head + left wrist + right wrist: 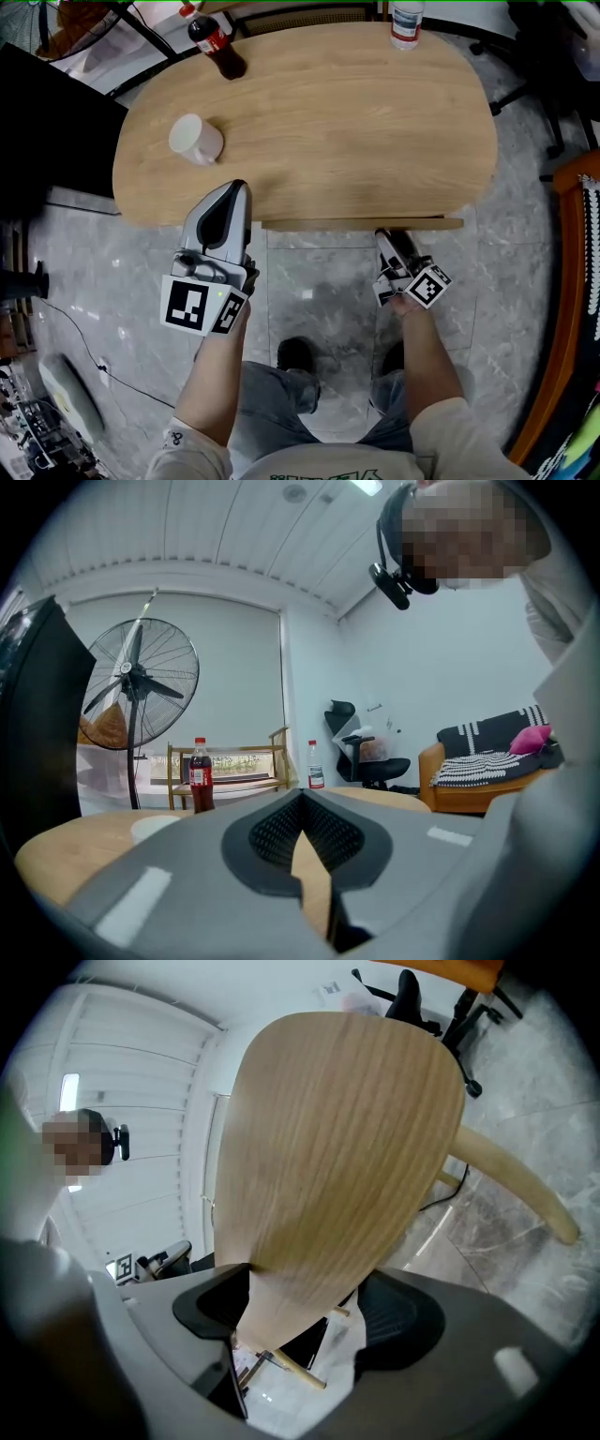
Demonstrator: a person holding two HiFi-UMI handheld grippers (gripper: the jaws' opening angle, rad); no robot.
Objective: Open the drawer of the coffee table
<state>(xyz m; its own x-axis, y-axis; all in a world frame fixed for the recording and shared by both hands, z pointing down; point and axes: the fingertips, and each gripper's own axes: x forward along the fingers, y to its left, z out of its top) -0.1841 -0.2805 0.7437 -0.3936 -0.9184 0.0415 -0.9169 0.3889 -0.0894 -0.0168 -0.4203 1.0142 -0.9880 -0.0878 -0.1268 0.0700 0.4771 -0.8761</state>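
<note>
The drawer front (361,224) lies between the right tool's (309,1309) parted jaws, seemingly ungripped.

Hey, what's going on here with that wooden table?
A person holds a gripper in each hand at a wooden coffee table. The right gripper reaches under the near edge, its jaws apart around what looks like the drawer front, which sticks out only slightly. The left gripper is shut and empty at the tabletop's edge, near a white mug.
</note>
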